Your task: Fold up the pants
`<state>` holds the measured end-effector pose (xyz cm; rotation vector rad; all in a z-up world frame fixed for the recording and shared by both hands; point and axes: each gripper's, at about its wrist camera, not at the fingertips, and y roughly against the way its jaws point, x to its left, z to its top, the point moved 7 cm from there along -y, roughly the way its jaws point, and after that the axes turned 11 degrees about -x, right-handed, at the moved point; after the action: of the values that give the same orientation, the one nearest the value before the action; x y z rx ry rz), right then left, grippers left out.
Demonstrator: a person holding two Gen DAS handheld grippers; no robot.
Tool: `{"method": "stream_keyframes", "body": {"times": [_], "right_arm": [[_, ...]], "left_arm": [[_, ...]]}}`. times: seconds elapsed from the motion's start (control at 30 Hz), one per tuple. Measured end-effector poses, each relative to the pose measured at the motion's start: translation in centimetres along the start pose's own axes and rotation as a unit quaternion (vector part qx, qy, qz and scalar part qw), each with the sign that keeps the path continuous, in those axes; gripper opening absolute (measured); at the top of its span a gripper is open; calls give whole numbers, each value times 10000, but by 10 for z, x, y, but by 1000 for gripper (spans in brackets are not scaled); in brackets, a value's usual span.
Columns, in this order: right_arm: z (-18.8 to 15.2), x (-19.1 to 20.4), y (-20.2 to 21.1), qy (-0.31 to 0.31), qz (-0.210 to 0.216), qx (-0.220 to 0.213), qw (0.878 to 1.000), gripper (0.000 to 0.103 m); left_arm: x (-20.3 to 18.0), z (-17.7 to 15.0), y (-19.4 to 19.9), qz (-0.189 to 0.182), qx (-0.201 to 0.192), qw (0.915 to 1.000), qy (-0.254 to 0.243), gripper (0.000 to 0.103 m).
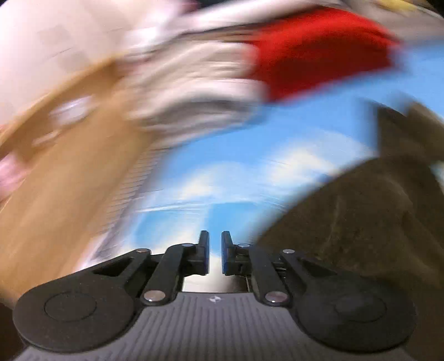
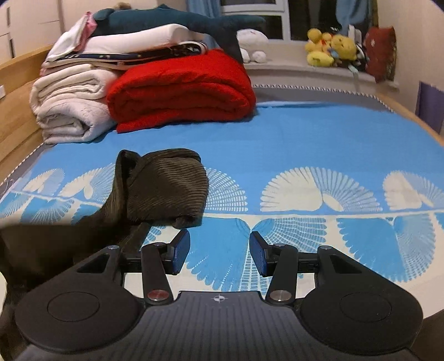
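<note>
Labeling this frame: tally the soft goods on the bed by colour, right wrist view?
Red: 1, blanket
Cream/white: 2, rolled blanket and folded white bedding on top
Dark patterned: 1, folded sheet in the stack
Dark olive: 1, pants
Teal: 1, plush shark
Total: 6
Pink bits in the stack are too small to count.

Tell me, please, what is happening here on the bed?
A person with a gripper in each hand is folding dark pants on a bed with a blue cover. The pants lie bunched up, not yet folded flat. The right gripper is open over the cover, just right of the pants, holding nothing. The left gripper is nearly shut, with nothing between its fingers; its view is blurred. Folded blankets, one red, are stacked at the far end.
</note>
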<state>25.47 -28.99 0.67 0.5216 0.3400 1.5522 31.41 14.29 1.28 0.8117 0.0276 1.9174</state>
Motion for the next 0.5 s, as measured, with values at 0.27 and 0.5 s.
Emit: {"method": "stream_keyframes", "body": {"times": [0.27, 0.5], "right_arm": [[-12, 6, -51, -866, 78, 398, 9954, 50], [-26, 31, -110, -934, 285, 575, 9936, 50]], "left_arm": [[-32, 5, 3, -1625, 427, 9813, 939, 14], [-68, -7, 2, -2424, 1251, 9531, 1309, 14]]}}
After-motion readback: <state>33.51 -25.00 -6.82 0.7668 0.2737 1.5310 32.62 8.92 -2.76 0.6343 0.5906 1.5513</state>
